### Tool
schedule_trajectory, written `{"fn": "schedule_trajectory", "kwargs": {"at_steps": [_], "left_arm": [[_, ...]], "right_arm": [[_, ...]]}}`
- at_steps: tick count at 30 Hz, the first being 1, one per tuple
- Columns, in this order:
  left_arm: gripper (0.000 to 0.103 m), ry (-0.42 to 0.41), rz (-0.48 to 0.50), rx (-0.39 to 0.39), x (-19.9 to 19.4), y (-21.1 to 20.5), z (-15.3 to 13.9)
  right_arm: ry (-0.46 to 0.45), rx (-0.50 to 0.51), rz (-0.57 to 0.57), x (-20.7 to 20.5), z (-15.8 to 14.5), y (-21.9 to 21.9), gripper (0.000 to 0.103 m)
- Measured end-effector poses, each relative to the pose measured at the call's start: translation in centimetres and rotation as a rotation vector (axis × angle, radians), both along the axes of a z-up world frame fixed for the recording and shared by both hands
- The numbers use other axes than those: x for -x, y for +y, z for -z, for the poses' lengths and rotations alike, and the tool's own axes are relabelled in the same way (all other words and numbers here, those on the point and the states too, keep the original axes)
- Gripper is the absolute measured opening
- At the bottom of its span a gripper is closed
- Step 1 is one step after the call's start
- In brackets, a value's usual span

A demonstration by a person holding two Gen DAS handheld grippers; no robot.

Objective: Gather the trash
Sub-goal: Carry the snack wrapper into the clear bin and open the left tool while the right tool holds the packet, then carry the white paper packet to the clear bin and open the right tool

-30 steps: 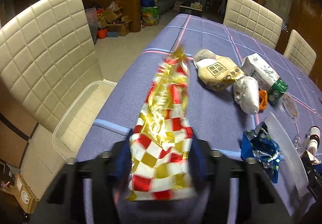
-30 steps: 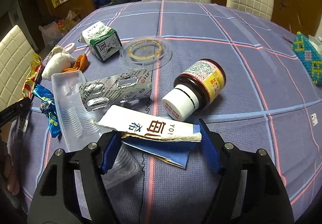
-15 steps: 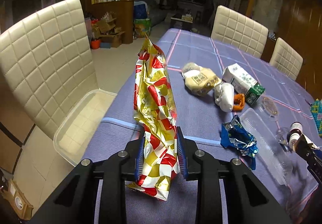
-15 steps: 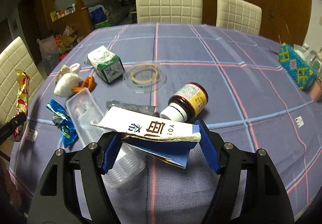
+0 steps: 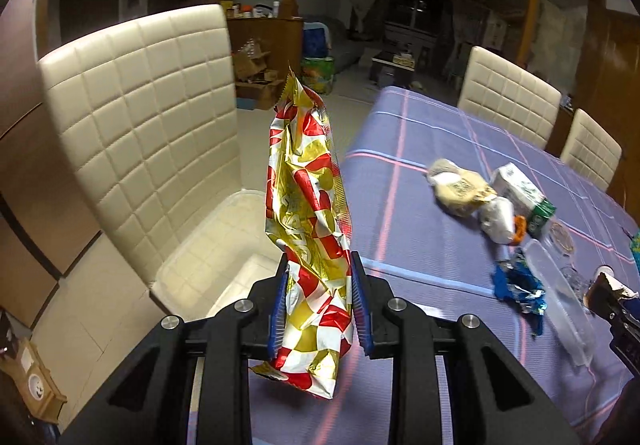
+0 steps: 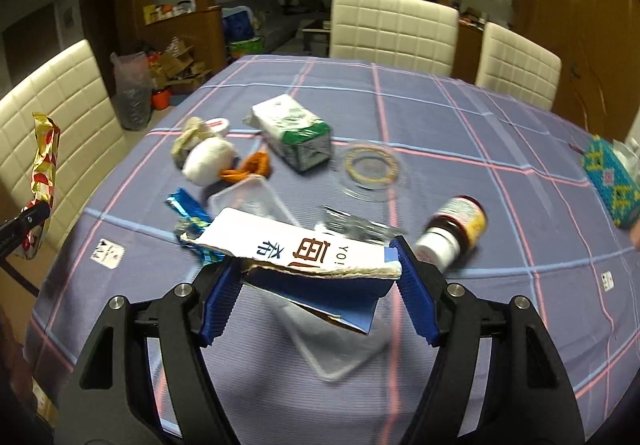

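Note:
My left gripper [image 5: 319, 295] is shut on a red, white and gold checked snack wrapper [image 5: 308, 205], which stands upright above the table's left edge, over a clear plastic bin [image 5: 208, 245] on the chair seat. In the right wrist view that wrapper [image 6: 42, 161] shows at the far left. My right gripper [image 6: 318, 285] is shut on a torn white and blue carton piece [image 6: 296, 253], held flat above the table. Loose trash lies beyond: a blue foil wrapper [image 6: 188, 211], a clear plastic tray [image 6: 248, 199], a blister pack [image 6: 356, 227] and a brown pill bottle [image 6: 456, 227].
A green and white carton [image 6: 294, 135], a white wad [image 6: 208, 161], orange peel [image 6: 250, 167], a beige bag [image 5: 456, 191] and a clear round lid [image 6: 372, 167] lie mid-table on the purple checked cloth [image 6: 460, 117]. Cream chairs [image 6: 394, 31] surround it. A beaded box [image 6: 612, 181] sits at the right edge.
The left gripper closed on the checked wrapper, lifted it off the table and swung it left over the bin. The right gripper rose with the carton piece, away from the tray and bottle.

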State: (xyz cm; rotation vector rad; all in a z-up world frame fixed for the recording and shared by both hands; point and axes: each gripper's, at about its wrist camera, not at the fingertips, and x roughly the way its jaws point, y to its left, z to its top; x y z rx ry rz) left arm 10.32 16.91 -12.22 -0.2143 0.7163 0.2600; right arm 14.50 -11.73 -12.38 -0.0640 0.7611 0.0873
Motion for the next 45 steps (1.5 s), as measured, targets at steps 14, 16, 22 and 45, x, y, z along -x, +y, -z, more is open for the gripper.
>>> {"fn": "schedule_trajectory", "kwargs": {"at_steps": [14, 16, 22, 45], "left_arm": [[0.039, 0.021, -0.081, -0.022, -2.4, 5.9, 1.8], [0.069, 0.016, -0.1, -0.037, -2.6, 6.3, 1.9], [0.077, 0.011, -0.135, 0.033, -2.8, 8.6, 2.6], [0.077, 0.018, -0.207, 0.019, 2.7, 12.8, 3.0]], "right_arm": [[0.017, 0.059, -0.06, -1.3, 0.5, 4.6, 0.071], [0.02, 0.067, -0.058, -1.6, 0.7, 4.9, 0.071], [0.032, 0.09, -0.049, -2.3, 1.0, 5.6, 0.071], [0.052, 0.029, -0.375, -4.0, 1.1, 19.6, 0.072]]}}
